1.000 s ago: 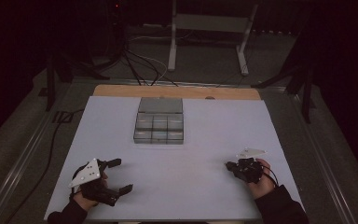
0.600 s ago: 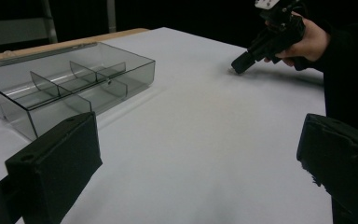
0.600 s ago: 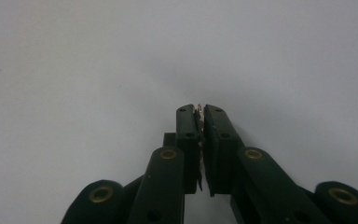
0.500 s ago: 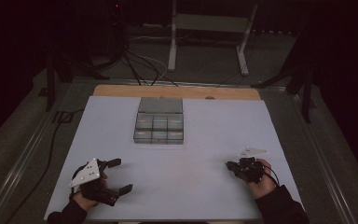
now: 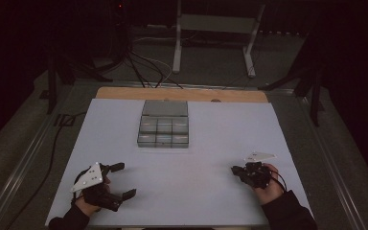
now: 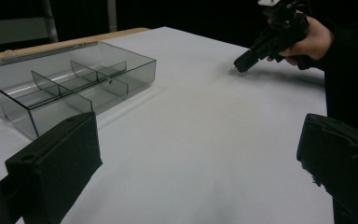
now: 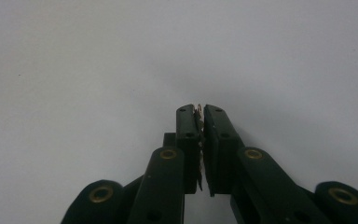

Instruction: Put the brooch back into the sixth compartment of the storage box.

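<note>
Grey clear-plastic organiser tray (image 5: 165,125) at table centre-far, divided into compartments, all seen bare through the walls in the left gripper view (image 6: 70,84). White table sheet (image 5: 196,191) between tray and both grippers, nothing lying in the way. Wooden table edge (image 5: 182,94) behind tray; metal stand (image 5: 215,28) and cables (image 5: 139,67) on floor beyond. Left gripper (image 5: 117,181) near-left, jaws spread wide, nothing between. Right gripper (image 5: 237,171) near-right, tips low by the sheet, well apart from tray, jaws pressed together on 1 small thin metallic piece (image 7: 199,110); kind too small to tell.
</note>
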`<act>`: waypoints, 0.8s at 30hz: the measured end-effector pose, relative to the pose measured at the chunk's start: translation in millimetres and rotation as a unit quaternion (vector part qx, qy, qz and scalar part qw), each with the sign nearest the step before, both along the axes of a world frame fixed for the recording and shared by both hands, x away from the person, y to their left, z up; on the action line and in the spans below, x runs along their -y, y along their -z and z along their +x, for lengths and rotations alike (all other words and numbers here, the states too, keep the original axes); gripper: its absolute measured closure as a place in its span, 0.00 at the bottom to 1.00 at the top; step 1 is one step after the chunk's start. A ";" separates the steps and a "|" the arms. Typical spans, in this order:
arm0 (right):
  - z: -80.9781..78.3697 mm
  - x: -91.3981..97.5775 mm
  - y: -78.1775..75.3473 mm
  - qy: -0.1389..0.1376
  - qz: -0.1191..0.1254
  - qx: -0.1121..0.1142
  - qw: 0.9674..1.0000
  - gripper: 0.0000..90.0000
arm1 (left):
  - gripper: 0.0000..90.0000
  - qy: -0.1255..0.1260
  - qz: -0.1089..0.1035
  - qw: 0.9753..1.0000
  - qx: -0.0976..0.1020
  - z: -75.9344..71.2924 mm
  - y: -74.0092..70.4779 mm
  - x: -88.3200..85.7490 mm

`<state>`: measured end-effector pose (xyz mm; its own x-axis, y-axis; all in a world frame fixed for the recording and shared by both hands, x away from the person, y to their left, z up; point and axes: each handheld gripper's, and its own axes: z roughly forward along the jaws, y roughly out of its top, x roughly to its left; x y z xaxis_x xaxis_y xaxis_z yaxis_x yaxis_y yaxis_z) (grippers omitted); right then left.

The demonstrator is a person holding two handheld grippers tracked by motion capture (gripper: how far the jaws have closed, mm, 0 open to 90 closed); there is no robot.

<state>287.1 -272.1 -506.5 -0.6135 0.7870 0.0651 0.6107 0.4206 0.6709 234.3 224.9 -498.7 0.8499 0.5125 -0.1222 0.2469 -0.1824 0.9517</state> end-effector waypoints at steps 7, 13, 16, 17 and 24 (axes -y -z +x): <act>-1.0 -2.5 -1.0 -0.006 0.004 -0.004 1.000 0.95 | 0.01 0.000 0.002 1.000 -0.002 0.1 0.2 0.4; -2.1 -5.6 -3.1 -0.014 0.007 -0.003 1.000 0.95 | 0.01 -0.002 0.002 1.000 -0.004 0.4 0.5 0.3; -2.1 -5.6 -4.4 -0.016 0.010 -0.006 1.000 0.95 | 0.01 -0.002 0.004 1.000 -0.003 0.3 0.5 0.6; -1.8 -5.6 -5.0 -0.016 0.012 -0.006 1.000 0.95 | 0.01 -0.002 0.005 1.000 -0.003 0.4 0.5 0.7; 1.1 -9.9 -12.2 -0.021 0.018 -0.002 1.000 0.95 | 0.01 -0.001 0.008 1.000 -0.004 0.3 0.7 1.1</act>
<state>288.2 -262.2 -494.4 -0.6450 0.7581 0.0961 0.5964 0.4207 0.6836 234.6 223.8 -499.4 0.8476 0.5167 -0.1208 0.2550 -0.1969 0.9467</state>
